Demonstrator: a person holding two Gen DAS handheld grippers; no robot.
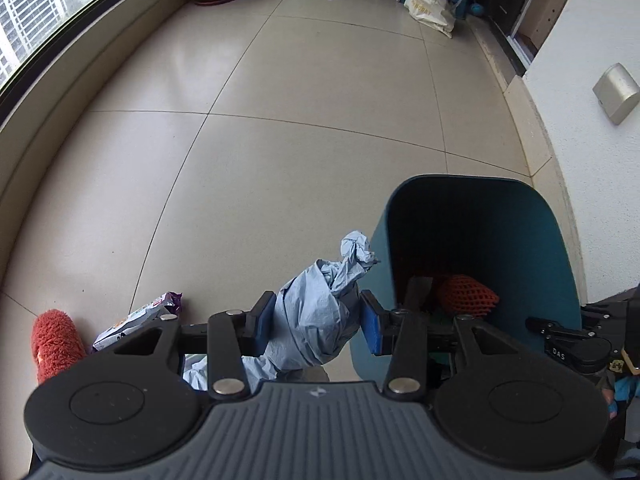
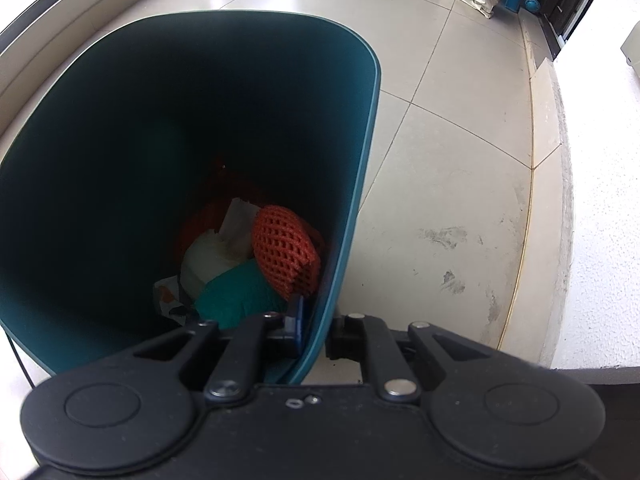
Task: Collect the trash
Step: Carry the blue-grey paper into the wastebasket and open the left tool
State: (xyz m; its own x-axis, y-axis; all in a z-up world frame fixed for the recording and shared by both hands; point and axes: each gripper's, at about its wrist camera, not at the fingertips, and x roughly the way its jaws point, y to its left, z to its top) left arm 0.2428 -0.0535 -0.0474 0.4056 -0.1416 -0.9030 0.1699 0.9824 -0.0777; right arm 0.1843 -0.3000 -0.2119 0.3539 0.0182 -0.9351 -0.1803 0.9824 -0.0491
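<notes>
Left wrist view, from the left edge: a fuzzy red-orange cloth roll (image 1: 54, 344) and a crumpled white and purple snack wrapper (image 1: 136, 320) are seen lying on the pale tiled floor (image 1: 280, 140), not yet collected. At the centre, a crumpled light-blue plastic bag twisted into a bundle (image 1: 316, 316) is held in the left claw (image 1: 316, 320), its blue pads pressed against the bundle's sides, just beside the tall teal plastic bin (image 1: 480, 216). Further right, an orange foam fruit net (image 1: 468, 294) is visible inside the bin.

In the right wrist view, the bin's thin wall (image 2: 344, 216) is pinched by the nearly closed right claw (image 2: 316, 338), one finger inside, one outside, so the bin is steadied.

The bundle is best carried fully over the rim before the left claw is widened, since its trailing tail could catch on the edge. The bin should be kept pinched until the bundle is dropped.
</notes>
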